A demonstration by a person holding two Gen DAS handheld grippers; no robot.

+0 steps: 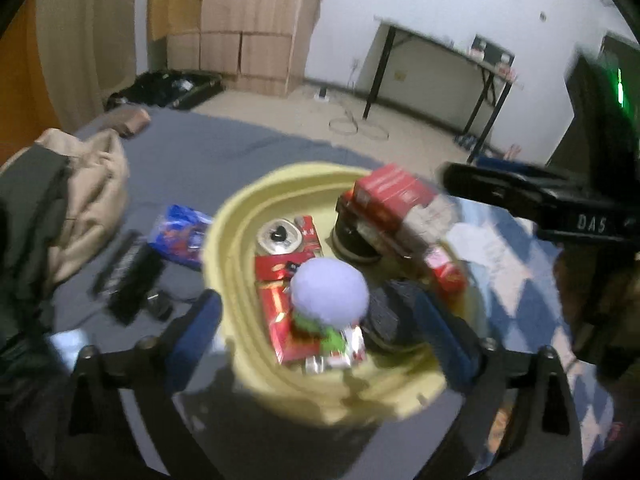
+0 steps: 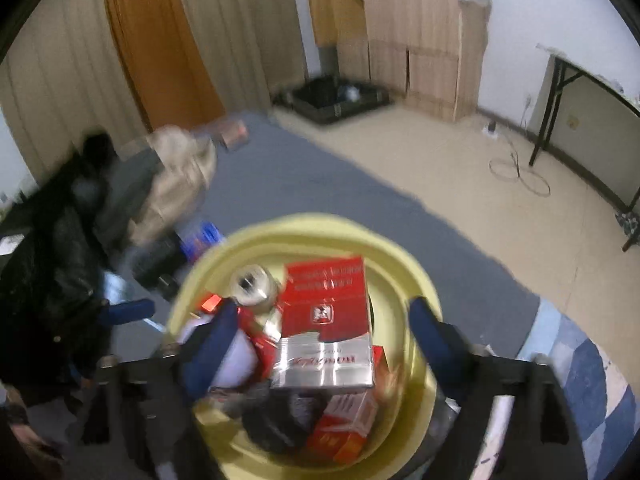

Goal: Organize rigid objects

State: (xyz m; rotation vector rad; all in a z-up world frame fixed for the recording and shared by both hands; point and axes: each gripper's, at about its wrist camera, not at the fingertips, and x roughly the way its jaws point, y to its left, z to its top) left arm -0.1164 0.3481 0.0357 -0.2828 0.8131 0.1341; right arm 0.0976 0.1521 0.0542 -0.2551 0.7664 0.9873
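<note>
Both hand-held grippers, the left hand-held gripper (image 1: 316, 320) and the right hand-held gripper (image 2: 320, 324), are hanging wide open over the yellow tub (image 1: 224, 240), holding nothing. Inside the tub are lying a red and silver box (image 2: 324, 320), a can (image 1: 278, 236), a purple ball (image 1: 328, 294) and red packs (image 1: 276, 312). The tub is sitting on a grey bed (image 1: 208, 160), just beside a blue packet (image 1: 180, 236) and a beige jacket (image 1: 92, 188).

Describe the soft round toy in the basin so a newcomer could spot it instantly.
On the grey bed sits a yellow basin. Inside, near its front, lying on red packets, is the plush ball: pale lavender and fuzzy, with green underneath, unlike the hard boxes and can around it.
</note>
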